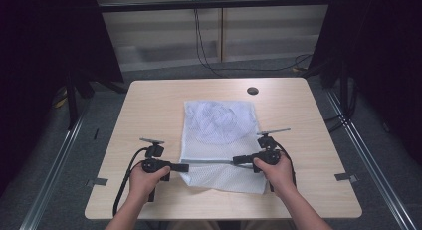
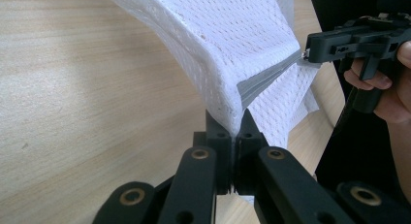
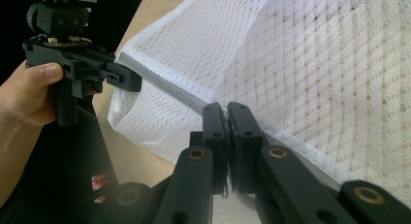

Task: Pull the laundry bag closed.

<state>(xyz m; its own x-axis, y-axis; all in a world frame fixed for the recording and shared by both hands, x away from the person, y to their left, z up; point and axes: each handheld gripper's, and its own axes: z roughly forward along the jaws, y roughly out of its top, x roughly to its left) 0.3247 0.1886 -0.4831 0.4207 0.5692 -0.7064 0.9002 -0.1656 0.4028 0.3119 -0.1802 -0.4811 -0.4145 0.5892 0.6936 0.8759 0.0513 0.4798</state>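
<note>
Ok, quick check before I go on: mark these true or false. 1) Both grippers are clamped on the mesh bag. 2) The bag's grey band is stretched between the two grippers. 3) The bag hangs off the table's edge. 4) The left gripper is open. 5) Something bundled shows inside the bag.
1) True: the left gripper and the right gripper are each shut on the white mesh bag.
2) True: the grey band runs taut from one gripper to the other.
3) False: the bag lies wholly on the table.
4) False: its jaws are closed on the bag's edge.
5) True: a crumpled white bundle shows through the mesh.
</note>
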